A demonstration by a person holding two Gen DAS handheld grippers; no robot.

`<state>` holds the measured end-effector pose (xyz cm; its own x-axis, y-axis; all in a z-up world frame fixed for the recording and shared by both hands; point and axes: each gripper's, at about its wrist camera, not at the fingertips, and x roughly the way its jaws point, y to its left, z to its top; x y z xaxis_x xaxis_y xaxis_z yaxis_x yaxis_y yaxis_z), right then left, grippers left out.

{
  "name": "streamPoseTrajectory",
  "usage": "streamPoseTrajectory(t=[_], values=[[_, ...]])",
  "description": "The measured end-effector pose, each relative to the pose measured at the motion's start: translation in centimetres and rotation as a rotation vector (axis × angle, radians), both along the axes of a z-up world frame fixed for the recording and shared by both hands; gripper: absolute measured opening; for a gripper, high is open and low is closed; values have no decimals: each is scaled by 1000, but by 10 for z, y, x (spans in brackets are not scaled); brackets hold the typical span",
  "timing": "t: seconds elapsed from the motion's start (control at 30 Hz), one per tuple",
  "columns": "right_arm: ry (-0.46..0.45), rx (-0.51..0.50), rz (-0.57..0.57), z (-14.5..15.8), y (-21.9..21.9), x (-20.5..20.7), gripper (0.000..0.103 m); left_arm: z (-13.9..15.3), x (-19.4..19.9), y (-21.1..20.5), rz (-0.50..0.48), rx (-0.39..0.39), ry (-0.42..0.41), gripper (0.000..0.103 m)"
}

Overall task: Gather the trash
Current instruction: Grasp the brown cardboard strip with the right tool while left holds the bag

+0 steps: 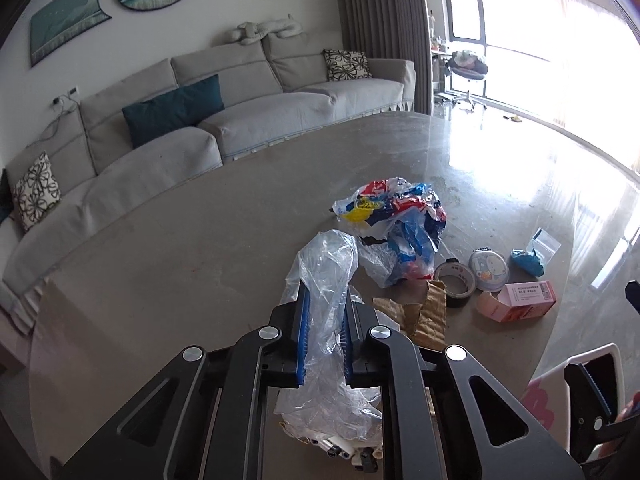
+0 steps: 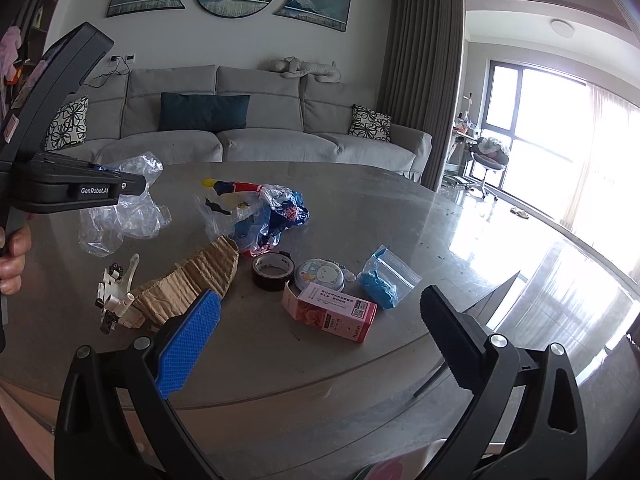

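left gripper (image 1: pixel 324 320) is clamped on the crumpled clear plastic bag (image 1: pixel 328 276), lifted off the near-left table (image 1: pixel 180 248). it's light, floppy and slippery, so grab bunched folds. right gripper (image 2: pixel 320 344) is spread wide, empty.

grey table (image 2: pixel 360 216), pink carton (image 2: pixel 330 312), tape roll (image 2: pixel 271 271)

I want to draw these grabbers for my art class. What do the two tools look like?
Both tools are black plastic with chunky angled arms and round silver bolts at the joints. The left tool has bright blue ribbed pads inside its fingers, and white lettering reading GenRobot.AI on its side. The right tool has a bumpy blue pad on one finger and a dark toothed edge on the other.
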<state>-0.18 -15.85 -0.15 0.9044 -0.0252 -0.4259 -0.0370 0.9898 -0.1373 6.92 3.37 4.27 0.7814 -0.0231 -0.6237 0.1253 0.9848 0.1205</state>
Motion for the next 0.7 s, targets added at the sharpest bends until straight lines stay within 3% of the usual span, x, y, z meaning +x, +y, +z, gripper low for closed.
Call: streamPoseTrajectory(t=[0.43, 0.7], values=[[-30, -18, 21, 14, 22, 0, 100, 28, -43, 14, -5, 3, -64, 14], [-16, -6, 39, 16, 49, 30, 100, 34, -59, 30, 15, 20, -97, 14]])
